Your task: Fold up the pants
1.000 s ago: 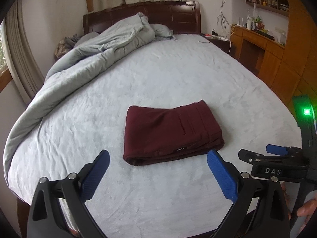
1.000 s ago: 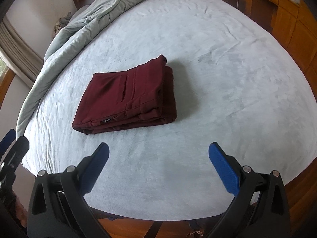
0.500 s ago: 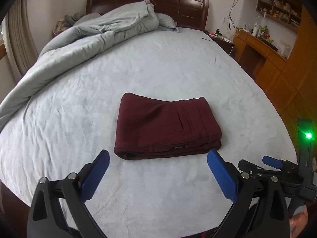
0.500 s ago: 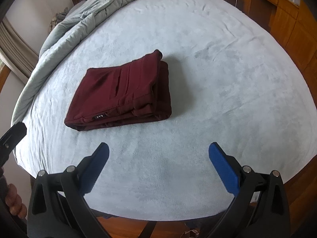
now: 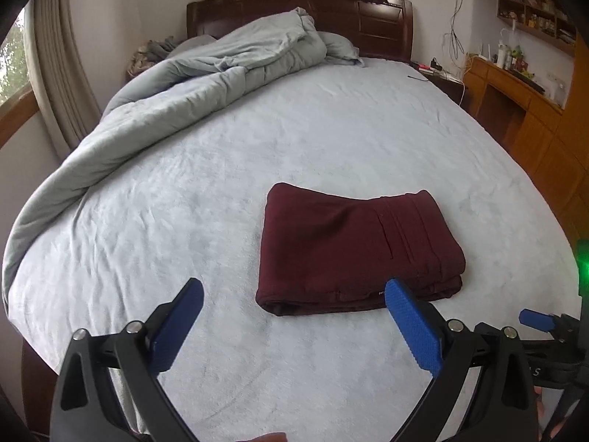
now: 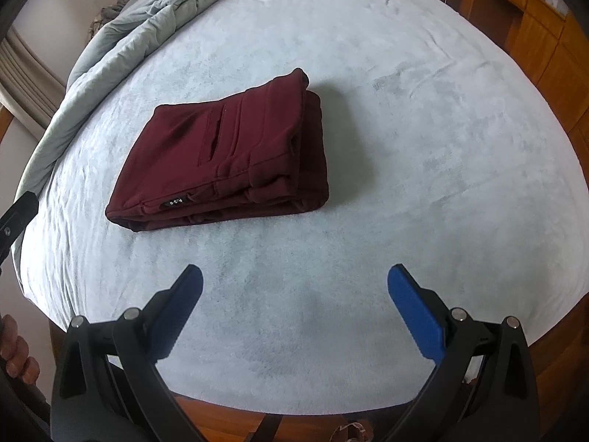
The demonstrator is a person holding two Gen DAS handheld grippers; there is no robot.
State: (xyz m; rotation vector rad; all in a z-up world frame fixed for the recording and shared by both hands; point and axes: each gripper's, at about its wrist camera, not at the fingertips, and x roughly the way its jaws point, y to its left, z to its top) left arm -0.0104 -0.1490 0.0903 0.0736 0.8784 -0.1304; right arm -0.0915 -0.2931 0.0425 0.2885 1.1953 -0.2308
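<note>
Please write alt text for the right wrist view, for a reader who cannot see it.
Dark red pants, folded into a compact rectangle, lie on a pale blue bed sheet. The right gripper is open and empty near the bed's edge, apart from the pants. A rumpled grey duvet lies along the far left.

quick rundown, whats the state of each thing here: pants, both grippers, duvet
pants: folded into a compact stack, lying flat on the bed sheet
left gripper: open, empty, clear of the pants
right gripper: open, empty, over bare sheet
duvet: bunched up along the far left side near the headboard
</note>
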